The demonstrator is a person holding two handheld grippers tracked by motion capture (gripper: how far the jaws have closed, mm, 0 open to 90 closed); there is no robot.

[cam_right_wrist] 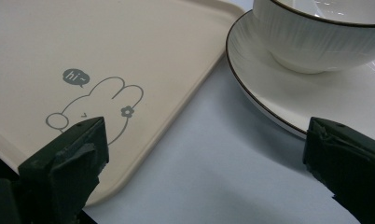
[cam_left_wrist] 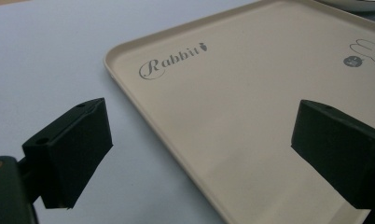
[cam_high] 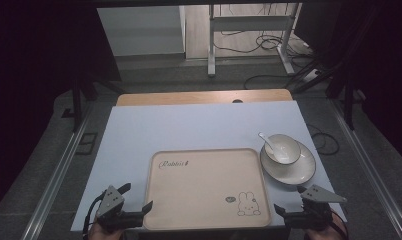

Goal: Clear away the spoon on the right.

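Both tongs, left point(cam_high: 148, 207) and right point(cam_high: 278, 209), hang released at lower frame, flanking the tray point(cam_high: 206, 187). Bowl point(cam_high: 282, 148) and plate point(cam_high: 288, 161) wait centre-right, probably for loading.

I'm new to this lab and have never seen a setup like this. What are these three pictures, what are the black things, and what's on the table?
There is no robot here: a person holds a pair of hand-held tongs in each hand. The high view looks down from above; the left tongs and right tongs sit at the bottom, either side of a beige tray. The other two pictures come from small cameras riding on each pair of tongs, looking along the black jaws. The tray, printed with a rabbit drawing, lies bare on a white tabletop. To its right stands a white plate with a bowl and a spoon in it. Both tongs are open and hold nothing.
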